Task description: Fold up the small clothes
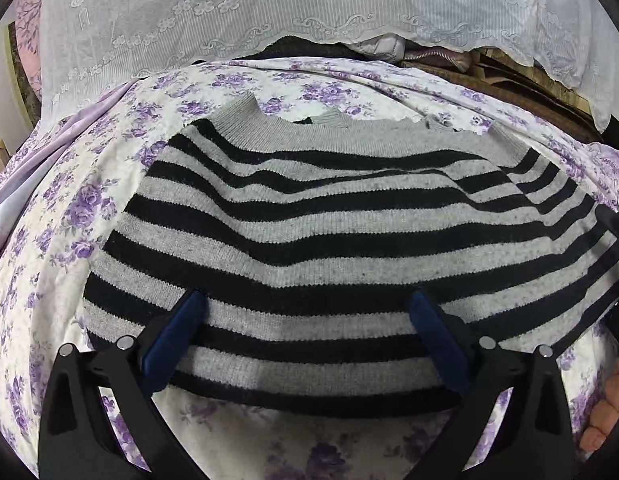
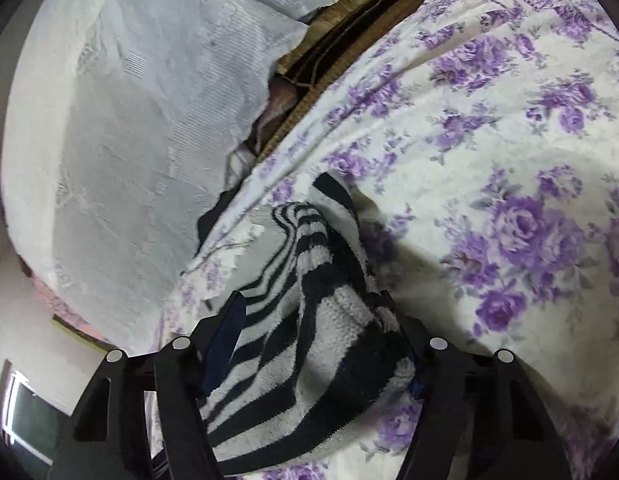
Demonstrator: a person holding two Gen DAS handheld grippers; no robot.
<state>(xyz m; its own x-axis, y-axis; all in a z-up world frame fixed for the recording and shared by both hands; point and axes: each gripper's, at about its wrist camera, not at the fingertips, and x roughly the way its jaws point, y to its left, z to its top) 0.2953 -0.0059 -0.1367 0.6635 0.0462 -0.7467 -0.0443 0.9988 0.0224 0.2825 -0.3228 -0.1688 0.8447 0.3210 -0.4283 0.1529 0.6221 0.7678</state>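
Note:
A grey and black striped sweater (image 1: 329,232) lies flat on the flowered bedsheet (image 1: 61,240), neckline at the far side. My left gripper (image 1: 307,300) hovers over its near hem, jaws wide apart, blue pads (image 1: 177,344) either side of the middle stripes, nothing pinched. In the right wrist view a bunched-up edge of the sweater (image 2: 321,320) fills the gap between the jaws of my right gripper (image 2: 309,304). The left pad (image 2: 223,340) shows beside the knit; the right pad is hidden by fabric. I see no firm pinch.
White lace cloth (image 1: 269,12) drapes over a pile behind the bed, with brown wicker (image 2: 309,92) showing under it. Flowered sheet (image 2: 509,160) spreads right of the sweater. A person's fingers (image 1: 611,396) show at the right edge of the left wrist view.

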